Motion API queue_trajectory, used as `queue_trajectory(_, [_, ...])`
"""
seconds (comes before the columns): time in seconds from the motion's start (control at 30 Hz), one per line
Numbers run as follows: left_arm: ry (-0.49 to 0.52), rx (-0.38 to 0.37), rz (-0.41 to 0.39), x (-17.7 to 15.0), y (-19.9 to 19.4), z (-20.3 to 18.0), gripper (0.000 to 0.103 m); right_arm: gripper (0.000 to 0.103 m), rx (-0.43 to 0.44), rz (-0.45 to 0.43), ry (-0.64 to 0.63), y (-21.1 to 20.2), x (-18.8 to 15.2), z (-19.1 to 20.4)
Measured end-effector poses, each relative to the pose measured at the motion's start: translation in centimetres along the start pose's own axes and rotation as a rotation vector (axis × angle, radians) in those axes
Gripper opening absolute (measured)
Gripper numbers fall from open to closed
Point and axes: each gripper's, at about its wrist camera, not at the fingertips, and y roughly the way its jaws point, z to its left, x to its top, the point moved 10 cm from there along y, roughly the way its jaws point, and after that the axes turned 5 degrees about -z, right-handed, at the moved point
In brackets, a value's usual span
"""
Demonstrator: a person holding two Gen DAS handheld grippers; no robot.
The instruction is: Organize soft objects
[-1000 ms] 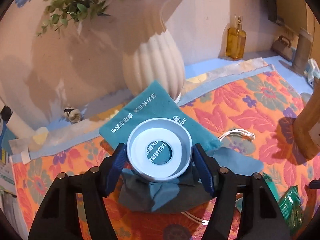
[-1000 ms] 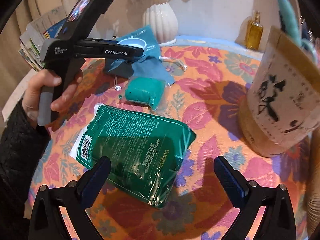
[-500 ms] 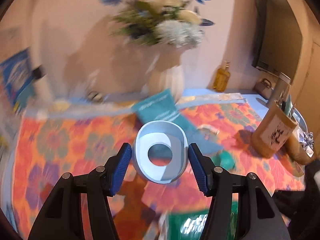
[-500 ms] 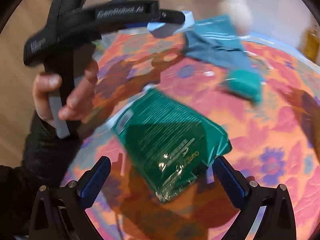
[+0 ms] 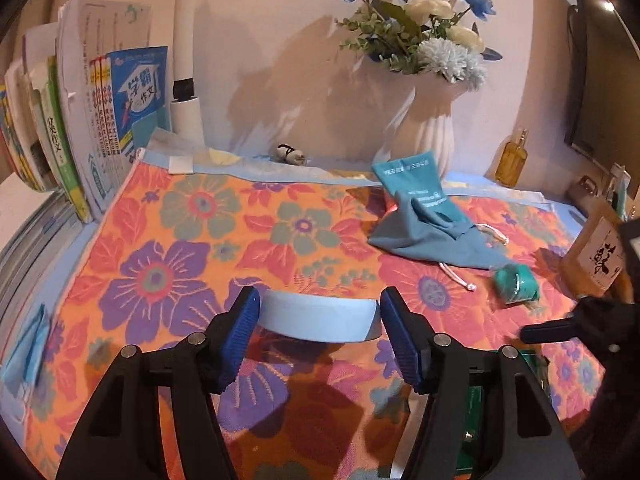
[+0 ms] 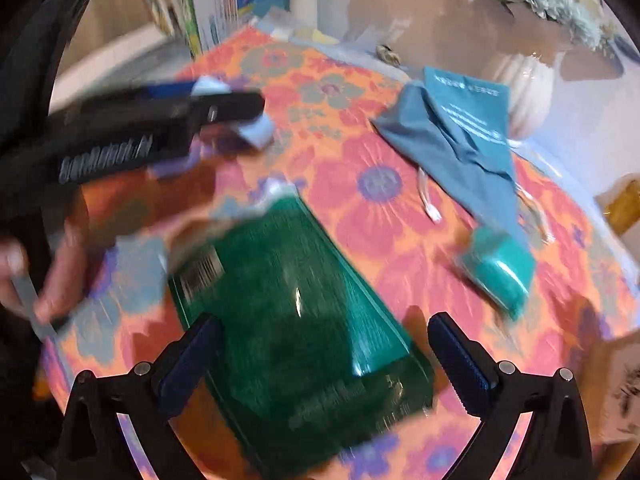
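Your tabletop (image 5: 168, 216), under its floral cloth, now fills the left wrist view, where a second ago the white vase (image 5: 430, 128) and the teal pouch (image 5: 416, 192) sat close in front of the camera; both now stand far back on the right. The dark green packet (image 6: 304, 320) lies flat between the spread fingers of your right tongs (image 6: 324, 360), which are wide open and hold nothing; the view is blurred, so contact cannot be judged. The grey-blue cloth (image 5: 432, 236) remains draped against the pouch, with the small teal roll (image 5: 516, 282) just beside it. Your left tongs (image 5: 318, 330) are clamped on the pale blue ring (image 5: 318, 316), lifted off the pouch and carried leftward over bare cloth, now edge-on. The hard ring is thus cleared away, probably freeing the soft items for sorting.
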Motion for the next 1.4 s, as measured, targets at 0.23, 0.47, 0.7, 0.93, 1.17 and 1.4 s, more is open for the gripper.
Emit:
queue_trajectory(0.23, [-0.038, -0.048, 0.053, -0.8, 0.3, 0.2, 0.065, 0.103, 0.042, 0.059, -0.171, -0.8, -2.9, 5.0])
queue_trajectory(0.47, [-0.054, -0.053, 0.15, -3.7, -1.0, 0.7, 0.085, 0.103, 0.005, 0.006, -0.087, -0.6, -2.3, 4.4])
queue_trajectory(0.7, [-0.031, -0.053, 0.221, -4.2, 0.5, 0.1, 0.086, 0.103, -0.063, -0.039, -0.051, 0.5, -1.1, 4.9])
queue_trajectory(0.93, [0.049, -0.019, 0.226, -4.4, 1.0, -0.6, 0.068, 0.076, -0.084, -0.096, -0.064, -0.9, -2.3, 6.8])
queue_trajectory(1.17, [0.031, -0.023, 0.143, -3.3, -0.2, -0.2, 0.059, 0.057, -0.102, -0.137, -0.055, -3.5, -4.7, 7.6])
queue_trajectory(1.4, [0.002, -0.043, 0.076, -2.5, -1.3, 0.0, 0.06, 0.036, -0.102, -0.204, 0.05, -7.0, -6.5, 6.7])
